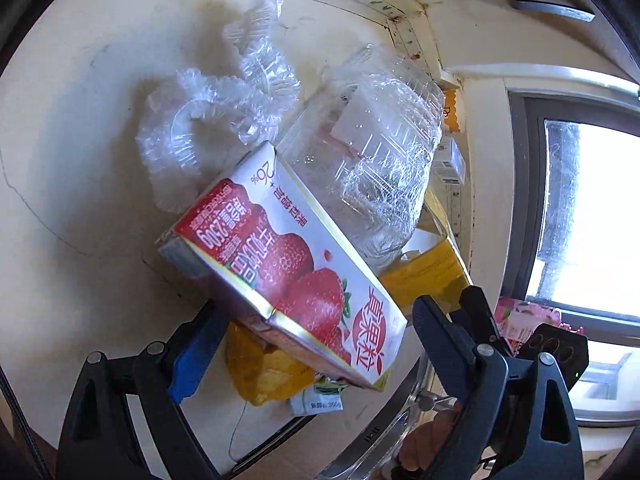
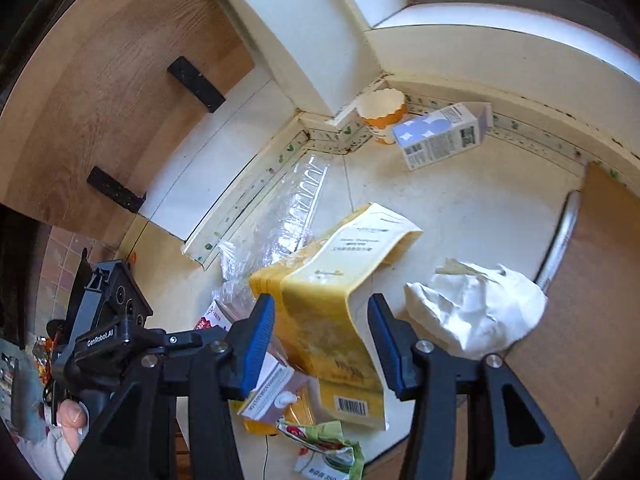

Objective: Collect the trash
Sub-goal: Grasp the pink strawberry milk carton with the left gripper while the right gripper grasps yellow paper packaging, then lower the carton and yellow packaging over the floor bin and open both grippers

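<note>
Nearest in the right wrist view, a torn green wrapper (image 2: 324, 444) is seen on the tabletop (image 2: 460, 208) at the bottom edge, under the end of a yellow pouch (image 2: 332, 320). The right gripper (image 2: 320, 300) is angled down over that pouch with its jaws partly spread. One blue pad is set on each side of the pouch, and a sliver of tabletop shows at the right pad, so nothing is pinched yet. The pouch appears to have been straddled because it lies uppermost and is slim enough to be taken across its width.

In the left wrist view the left gripper (image 1: 320, 308) is held with its jaws spread wide on either side of a strawberry carton (image 1: 288, 280). The carton lies slantwise across the gap, propped on the pouch. Whether the pads press on it cannot be told. The wide spread is judged to suit the carton's broad face.

Beside the pouch a crumpled white paper (image 2: 476, 312) lies untouched. Further back, a clear plastic tray (image 1: 368, 152) and a crinkled clear film (image 1: 216, 120) are heaped against the carton. Farthest, a blue-and-white carton (image 2: 444, 136) is tipped against an orange paper cup (image 2: 382, 114) in the wall corner. All the trash is thus still on the tabletop, uncollected.
</note>
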{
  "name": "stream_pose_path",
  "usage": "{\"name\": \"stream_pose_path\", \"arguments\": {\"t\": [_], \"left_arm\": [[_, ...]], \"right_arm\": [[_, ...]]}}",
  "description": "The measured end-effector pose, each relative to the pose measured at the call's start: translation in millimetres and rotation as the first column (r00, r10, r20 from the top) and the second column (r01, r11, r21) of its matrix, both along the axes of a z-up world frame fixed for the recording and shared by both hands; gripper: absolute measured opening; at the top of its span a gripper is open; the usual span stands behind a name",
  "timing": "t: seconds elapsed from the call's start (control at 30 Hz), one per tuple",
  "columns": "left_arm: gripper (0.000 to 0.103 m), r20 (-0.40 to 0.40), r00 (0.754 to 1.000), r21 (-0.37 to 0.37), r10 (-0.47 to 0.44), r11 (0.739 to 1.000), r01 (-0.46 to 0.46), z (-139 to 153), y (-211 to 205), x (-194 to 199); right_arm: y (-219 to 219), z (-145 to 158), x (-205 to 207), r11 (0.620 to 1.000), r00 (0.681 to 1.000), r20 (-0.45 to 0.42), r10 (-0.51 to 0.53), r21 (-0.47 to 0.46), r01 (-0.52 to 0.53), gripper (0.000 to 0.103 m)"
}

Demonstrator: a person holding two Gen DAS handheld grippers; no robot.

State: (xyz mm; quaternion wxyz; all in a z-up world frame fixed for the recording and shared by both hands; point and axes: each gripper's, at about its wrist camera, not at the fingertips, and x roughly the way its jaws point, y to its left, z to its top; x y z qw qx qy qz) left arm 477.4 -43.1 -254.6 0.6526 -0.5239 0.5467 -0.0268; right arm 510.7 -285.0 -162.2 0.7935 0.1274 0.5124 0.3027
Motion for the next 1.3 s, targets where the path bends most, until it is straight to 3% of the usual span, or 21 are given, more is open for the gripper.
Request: {"name": "stream_pose_path", "arguments": {"t": [0.03,0.17,0.3,0.57,0.9,1.1,1.3], "left_arm": [[0.086,0.005,1.0,-0.004,0.001,1.0,-0.001,0.2,0.9,1.0],[0.058,0.019,0.999,-0.007,-0.035,0.999,0.035,-1.6,-10.7,4.5],[0.04,0.042,0.999,0.0,-0.032,0.999,0.032,-0.5,-10.9,2.3],[0.036,0.147,0.983,0.129,-0.114,0.987,0.095,40.6,-13.0,-4.0],[0.036,0.216,0.946,0.222,-0.244,0.955,0.195,94.3,-14.6,-49.1],[0.036,0.24,0.893,0.323,-0.381,0.899,0.297,124.9,-7.0,-105.3],[0.036,0.273,0.825,0.448,-0.496,0.824,0.347,154.1,13.7,-171.2]], "right_arm": [[1.7,0.0,-0.6,1.0,1.0,0.004,0.013,0.003,-0.013,0.024],[2.9,2.9,-5.9,0.999,0.999,0.043,0.029,0.028,-0.03,0.01],[0.0,10.8,-12.5,0.999,0.996,0.085,0.026,0.025,-0.028,0.008],[-10.6,50.7,-35.7,0.999,0.972,0.235,-0.025,-0.025,0.031,0.002],[-22.5,101.2,-87.1,0.996,0.951,0.296,-0.084,0.044,0.074,0.002],[-14.8,130.2,-155.8,0.998,0.933,0.356,-0.061,0.034,0.052,0.002],[7.3,144.5,-254.3,0.997,0.919,0.388,-0.063,-0.019,0.077,0.002]]}}
